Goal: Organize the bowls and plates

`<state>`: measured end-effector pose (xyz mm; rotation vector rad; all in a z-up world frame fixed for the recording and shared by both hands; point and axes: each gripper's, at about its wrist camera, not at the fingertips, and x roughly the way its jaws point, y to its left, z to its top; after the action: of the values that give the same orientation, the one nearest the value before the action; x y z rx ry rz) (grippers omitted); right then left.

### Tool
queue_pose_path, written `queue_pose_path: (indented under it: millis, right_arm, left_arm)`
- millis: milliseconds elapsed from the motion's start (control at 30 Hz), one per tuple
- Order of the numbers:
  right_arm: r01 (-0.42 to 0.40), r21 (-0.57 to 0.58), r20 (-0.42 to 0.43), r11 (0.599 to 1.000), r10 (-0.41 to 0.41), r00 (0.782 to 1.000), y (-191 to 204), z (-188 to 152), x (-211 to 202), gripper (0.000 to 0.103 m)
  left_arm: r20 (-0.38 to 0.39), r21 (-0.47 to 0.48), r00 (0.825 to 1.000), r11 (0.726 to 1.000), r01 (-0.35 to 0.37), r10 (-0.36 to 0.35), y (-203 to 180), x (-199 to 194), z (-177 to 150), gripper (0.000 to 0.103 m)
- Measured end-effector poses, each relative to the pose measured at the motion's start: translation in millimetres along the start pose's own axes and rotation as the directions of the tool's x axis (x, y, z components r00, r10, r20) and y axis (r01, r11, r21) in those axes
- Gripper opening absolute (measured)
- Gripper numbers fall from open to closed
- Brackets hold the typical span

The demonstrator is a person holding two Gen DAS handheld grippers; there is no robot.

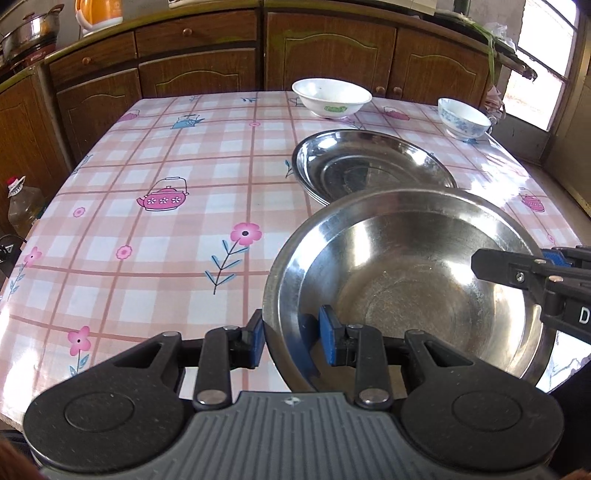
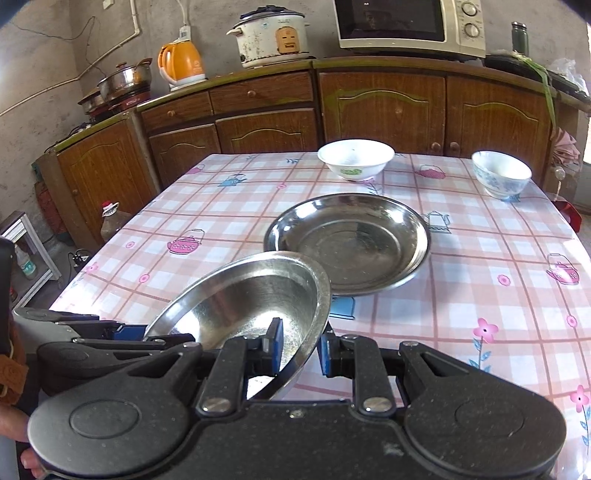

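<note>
Left wrist view: the steel plate fills the lower right of the frame, lifted clear of the table and tilted. Your left gripper pinches its near-left rim, one blue pad inside, one outside. Your right gripper comes in from the right edge and bites the opposite rim; in the right wrist view its pads straddle the rim at bottom centre, narrow gap, so it reads as clamped on.

The stack of steel plates sits on the table just beyond, toward centre right. Probably your drop target. White bowl at upper centre, blue-patterned bowl at upper right, well apart from each other, both on the far edge of the table.

Risks:
- Two grips on thin, slick metal. If your hands drift apart or twist unevenly, one rim slips out and the plate swings off the other.
- The plate is tilted. Land it that way and the low edge hits the stack rim first: clang, skid, possibly shoves the stack.
- Release one side early and it drops lopsided.

The tablecloth is glossy pink check with teapots and flowers, looks slippery. Brown wooden cabinets run behind it, a window sits at top right, and the right wrist view shows an orange kettle, rice cooker and microwave on the counter.
</note>
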<state>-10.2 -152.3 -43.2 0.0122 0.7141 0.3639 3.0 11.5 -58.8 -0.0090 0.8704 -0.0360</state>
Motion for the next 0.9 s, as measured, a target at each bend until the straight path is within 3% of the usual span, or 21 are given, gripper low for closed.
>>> queue_pose_path:
  millis: [700,900]
  right_arm:
    - [0.092,0.111,-0.038,0.99,-0.089,0.995,-61,-37,-13,0.025]
    - [0.101,0.145,-0.037,0.984,-0.096,0.995,-74,-46,-20,0.025]
  left_arm:
    - [-0.051,0.115,0.995,0.989,0.094,-0.089,-57,28,-13,0.031]
    - [-0.033,0.126,0.994,0.986,0.11,-0.107,-68,26,-13,0.03]
